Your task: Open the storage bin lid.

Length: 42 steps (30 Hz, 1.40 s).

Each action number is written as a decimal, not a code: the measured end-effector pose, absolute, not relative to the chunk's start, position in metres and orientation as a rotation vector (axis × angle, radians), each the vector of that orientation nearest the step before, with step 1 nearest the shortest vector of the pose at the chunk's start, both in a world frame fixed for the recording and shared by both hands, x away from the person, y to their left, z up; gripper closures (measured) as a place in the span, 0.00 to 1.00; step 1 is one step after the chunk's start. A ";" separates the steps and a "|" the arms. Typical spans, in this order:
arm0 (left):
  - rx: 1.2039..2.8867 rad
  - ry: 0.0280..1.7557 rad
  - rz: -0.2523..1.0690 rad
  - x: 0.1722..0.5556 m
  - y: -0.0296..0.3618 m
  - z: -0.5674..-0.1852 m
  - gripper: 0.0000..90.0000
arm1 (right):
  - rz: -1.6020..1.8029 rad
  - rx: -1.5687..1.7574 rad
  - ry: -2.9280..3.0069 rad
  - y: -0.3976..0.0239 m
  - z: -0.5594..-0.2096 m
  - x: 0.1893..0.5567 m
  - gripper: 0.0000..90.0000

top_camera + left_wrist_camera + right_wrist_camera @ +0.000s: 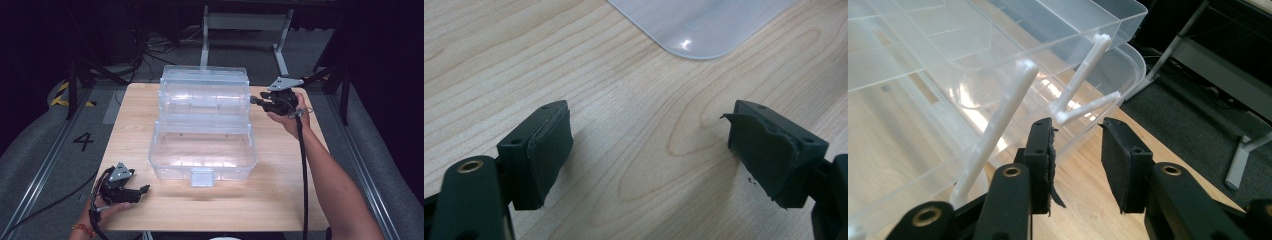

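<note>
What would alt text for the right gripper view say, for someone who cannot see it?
Two black jaws of the right gripper stand slightly apart with nothing between them, beside a clear plastic tiered box opened out on white hinge arms. The wooden table lies below.

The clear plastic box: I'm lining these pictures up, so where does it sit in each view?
High view: the clear plastic box stands mid-table, trays fanned open.
Left gripper view: its rounded corner at the top edge.
Right gripper view: its trays and white link arms upper left.
Shared landmark: the wooden tabletop.
</note>
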<state>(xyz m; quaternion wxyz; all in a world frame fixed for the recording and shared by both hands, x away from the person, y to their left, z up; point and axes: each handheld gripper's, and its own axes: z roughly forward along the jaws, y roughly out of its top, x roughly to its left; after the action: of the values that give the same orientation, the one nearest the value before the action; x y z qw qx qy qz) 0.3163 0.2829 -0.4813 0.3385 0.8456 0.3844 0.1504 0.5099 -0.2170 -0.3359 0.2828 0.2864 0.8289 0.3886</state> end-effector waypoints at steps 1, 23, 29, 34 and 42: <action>2.202 1.002 0.392 0.316 0.283 -0.481 0.20 | 1.040 0.767 2.220 -0.218 -0.336 0.508 0.73; 2.202 1.002 0.394 0.316 0.283 -0.481 0.20 | 0.984 0.745 2.265 -0.242 -0.355 0.469 0.53; 2.203 1.003 0.395 0.316 0.283 -0.481 0.20 | 0.967 0.730 2.274 -0.247 -0.361 0.455 0.47; 2.203 1.003 0.397 0.316 0.283 -0.481 0.20 | 0.958 0.722 2.266 -0.253 -0.366 0.446 0.45; 2.202 1.005 0.395 0.316 0.283 -0.481 0.20 | 0.922 0.752 2.251 -0.267 -0.380 0.429 0.38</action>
<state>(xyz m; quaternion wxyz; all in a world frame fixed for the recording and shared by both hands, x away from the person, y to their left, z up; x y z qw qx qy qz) 0.3162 0.2826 -0.4814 0.3378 0.8450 0.3858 0.1516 0.4289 -0.2667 -0.3799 0.2934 0.2824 0.8452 0.3462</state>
